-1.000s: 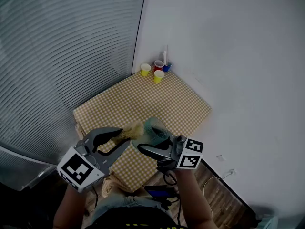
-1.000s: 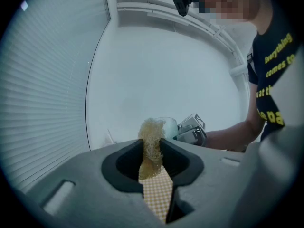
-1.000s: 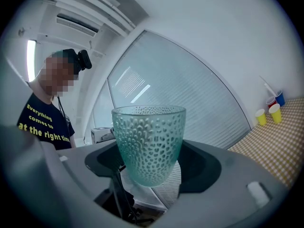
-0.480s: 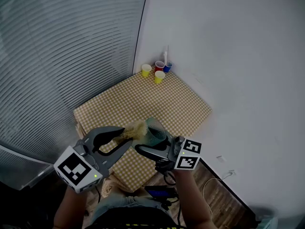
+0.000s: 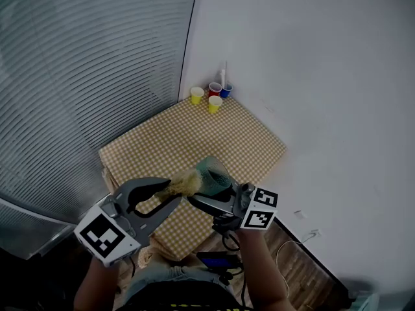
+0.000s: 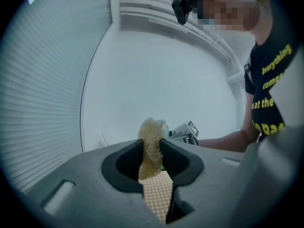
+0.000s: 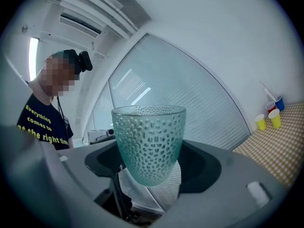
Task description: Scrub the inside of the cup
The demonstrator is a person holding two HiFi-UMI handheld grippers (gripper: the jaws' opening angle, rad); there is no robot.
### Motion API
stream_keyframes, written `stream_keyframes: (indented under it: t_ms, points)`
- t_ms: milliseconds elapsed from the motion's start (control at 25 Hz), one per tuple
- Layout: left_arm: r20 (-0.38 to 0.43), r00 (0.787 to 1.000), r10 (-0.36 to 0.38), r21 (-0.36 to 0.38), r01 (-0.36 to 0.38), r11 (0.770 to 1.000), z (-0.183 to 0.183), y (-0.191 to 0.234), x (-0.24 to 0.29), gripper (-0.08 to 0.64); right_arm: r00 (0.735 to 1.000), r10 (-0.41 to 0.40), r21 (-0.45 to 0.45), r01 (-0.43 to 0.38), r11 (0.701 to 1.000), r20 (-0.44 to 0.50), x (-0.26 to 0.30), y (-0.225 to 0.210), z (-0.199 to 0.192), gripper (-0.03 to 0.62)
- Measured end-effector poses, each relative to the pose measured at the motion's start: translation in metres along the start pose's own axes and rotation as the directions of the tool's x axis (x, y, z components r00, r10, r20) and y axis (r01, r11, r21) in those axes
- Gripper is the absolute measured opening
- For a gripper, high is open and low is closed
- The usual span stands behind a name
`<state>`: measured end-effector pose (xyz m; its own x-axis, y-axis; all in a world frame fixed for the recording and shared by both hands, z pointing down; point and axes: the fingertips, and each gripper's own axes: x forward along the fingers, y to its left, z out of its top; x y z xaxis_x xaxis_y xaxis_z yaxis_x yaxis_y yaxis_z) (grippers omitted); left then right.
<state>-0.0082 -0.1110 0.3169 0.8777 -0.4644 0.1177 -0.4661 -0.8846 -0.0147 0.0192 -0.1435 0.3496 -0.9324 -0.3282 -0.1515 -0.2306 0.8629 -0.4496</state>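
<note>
Surface (image 5: 249, 144) covered in a yellow-white checked cloth, pushed into the room corner. Four small paper cups bunched at its far corner: yellow cup (image 5: 197, 95) on the left, second yellow cup (image 5: 214, 103) nearest the camera, red cup (image 5: 214, 88) and blue cup (image 5: 226, 90) side by side behind them by the wall. White stick (image 5: 222, 75) pokes up from the red/blue pair, can't tell which cup holds it. Horizontal blinds (image 5: 84, 76) fill the left side. Plain white wall (image 5: 311, 63) behind and right. Wood floor (image 5: 305, 267) lower right, thin pale cable (image 5: 306, 236) lying on it near the wall base.
</note>
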Motion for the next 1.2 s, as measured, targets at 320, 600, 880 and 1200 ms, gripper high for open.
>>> stream_keyframes:
  t_ms: [320, 600, 880, 1200]
  points:
    - [0.013, 1.000, -0.003, -0.034, 0.003, 0.999, 0.002, -0.001, -0.001, 0.106, 1.000, -0.001, -0.008, 0.001, 1.000, -0.017, -0.001, 0.003, -0.003, 0.360]
    - [0.047, 0.999, -0.023, 0.012, 0.022, 1.000, 0.024, 0.000, -0.003, 0.106, 0.998, 0.007, -0.026, -0.008, 1.000, -0.064, 0.010, 0.011, -0.015, 0.360]
    - [0.018, 1.000, -0.011, -0.017, 0.011, 1.000, 0.009, -0.001, -0.004, 0.106, 1.000, 0.010, -0.017, -0.010, 1.000, -0.015, 0.000, 0.012, 0.002, 0.360]
    - [-0.026, 1.000, 0.000, -0.088, -0.003, 0.996, -0.017, 0.000, -0.006, 0.106, 1.000, -0.002, -0.012, 0.002, 1.000, 0.014, -0.008, 0.009, 0.009, 0.360]
